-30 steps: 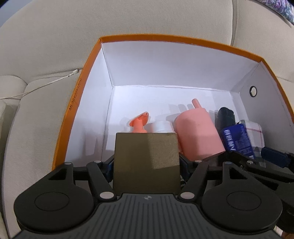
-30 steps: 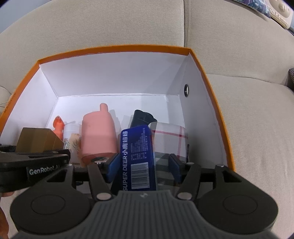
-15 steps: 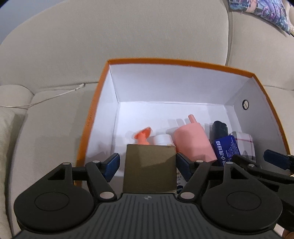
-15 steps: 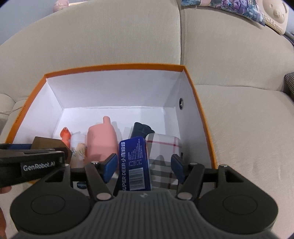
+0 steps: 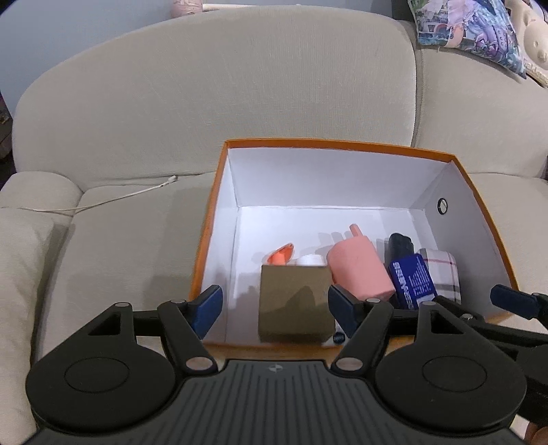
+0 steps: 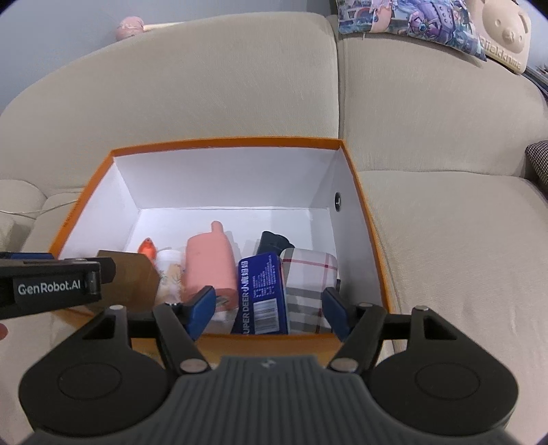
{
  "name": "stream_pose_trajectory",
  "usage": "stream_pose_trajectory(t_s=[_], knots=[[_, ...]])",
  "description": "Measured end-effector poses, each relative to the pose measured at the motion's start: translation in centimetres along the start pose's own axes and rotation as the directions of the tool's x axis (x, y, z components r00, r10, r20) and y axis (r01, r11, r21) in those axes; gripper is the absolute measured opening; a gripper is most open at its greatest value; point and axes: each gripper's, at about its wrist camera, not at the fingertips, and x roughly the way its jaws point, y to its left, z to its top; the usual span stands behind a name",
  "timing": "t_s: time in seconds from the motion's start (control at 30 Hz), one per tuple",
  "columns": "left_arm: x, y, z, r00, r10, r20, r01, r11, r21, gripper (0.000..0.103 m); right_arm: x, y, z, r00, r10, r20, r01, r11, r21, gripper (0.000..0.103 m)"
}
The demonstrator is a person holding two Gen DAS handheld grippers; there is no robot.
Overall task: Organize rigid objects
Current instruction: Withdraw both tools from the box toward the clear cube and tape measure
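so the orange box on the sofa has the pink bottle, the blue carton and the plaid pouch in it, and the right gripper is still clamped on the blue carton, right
Not quite: the right gripper is open, its jaws just widened clear of the blue carton, as the right wrist view shows. The rest stands.

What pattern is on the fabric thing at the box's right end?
Plaid pouch: white with red and grey checks, clearest in right wrist view.

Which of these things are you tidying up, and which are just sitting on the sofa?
Being tidied:
orange box
brown box
pink bottle
blue carton
plaid pouch
black item
orange-capped white bottle

Just lying about:
white cable
printed cushion
bear pillow
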Motion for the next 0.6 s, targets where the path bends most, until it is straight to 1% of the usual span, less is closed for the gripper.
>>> stream_pose_trajectory(t_s=[0.1, 0.27, 0.4, 0.6], knots=[[-0.9, 0.3, -0.8, 1.0, -0.003, -0.003, 0.003, 1.0, -0.001, 0.083, -1.3, 0.1, -0.6, 1.0, 0.001, 0.016, -0.001, 1.0, -0.001, 0.071], [-2.9, 0.7, -2.1, 1.0, 0.008, 0.013, -0.008, 1.0, 0.008, 0.083, -3.7, 0.2, -2.2, 0.999, 0.013, 0.04, -0.014, 1.0, 0.015, 0.071], [-4.6, 1.4, -3.5, 1.0, 0.014, 0.027, -0.014, 1.0, 0.003, 0.083, -5.5, 0.5, -3.7, 0.998, 0.014, 0.062, -0.015, 1.0, 0.009, 0.077], [-6.8, 1.9, -6.4, 0.999, 0.0, 0.04, 0.001, 1.0, -0.008, 0.083, -7.0, 0.6, -6.1, 0.998, 0.031, 0.058, -0.032, 0.999, 0.02, 0.077]])
